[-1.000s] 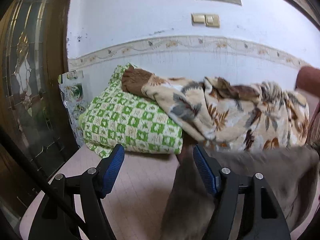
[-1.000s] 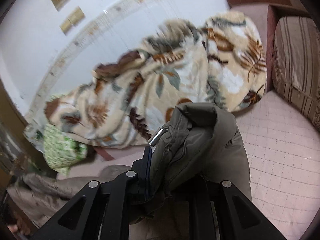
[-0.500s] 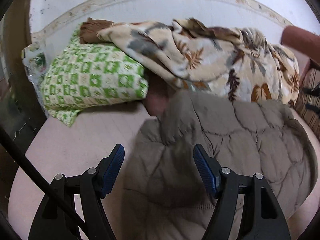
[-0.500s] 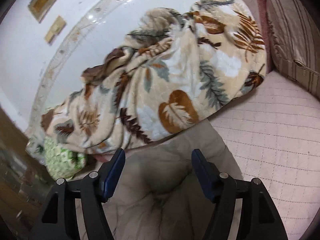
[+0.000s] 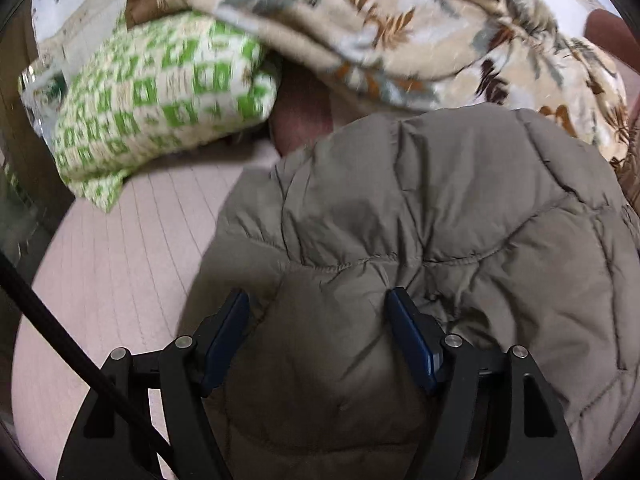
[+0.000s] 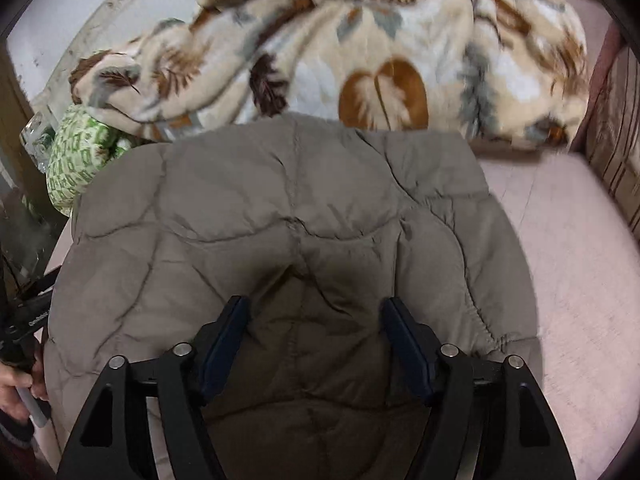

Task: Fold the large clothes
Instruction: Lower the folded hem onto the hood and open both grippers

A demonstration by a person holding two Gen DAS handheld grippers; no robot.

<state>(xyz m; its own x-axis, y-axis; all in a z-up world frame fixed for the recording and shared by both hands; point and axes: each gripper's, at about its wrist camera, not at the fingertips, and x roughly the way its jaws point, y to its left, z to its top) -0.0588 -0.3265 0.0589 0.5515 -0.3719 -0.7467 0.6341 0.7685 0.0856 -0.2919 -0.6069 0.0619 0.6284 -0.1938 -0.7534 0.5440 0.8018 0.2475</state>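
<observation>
While the left gripper (image 5: 318,336) hangs w/ jaws spread, gripping nothing, the quilted taupe jacket (image 5: 440,220) lies on the pink cover (image 5: 120,260) below a green-check pillow (image 5: 160,88). Right-wrist view: right gripper (image 6: 314,334) also spread over the jacket (image 6: 280,200), leaf-print blanket (image 6: 360,60) beyond; no legible labels.

A leaf-print fleece blanket (image 5: 420,36) lies heaped along the white wall (image 6: 52,20). Its left end drapes over a green-checked pillow (image 5: 160,88). A striped cushion (image 6: 616,128) stands right of the blanket.

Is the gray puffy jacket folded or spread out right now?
Folded: the jacket lies as a compact padded bundle on the pink surface, no sleeves showing.
</observation>
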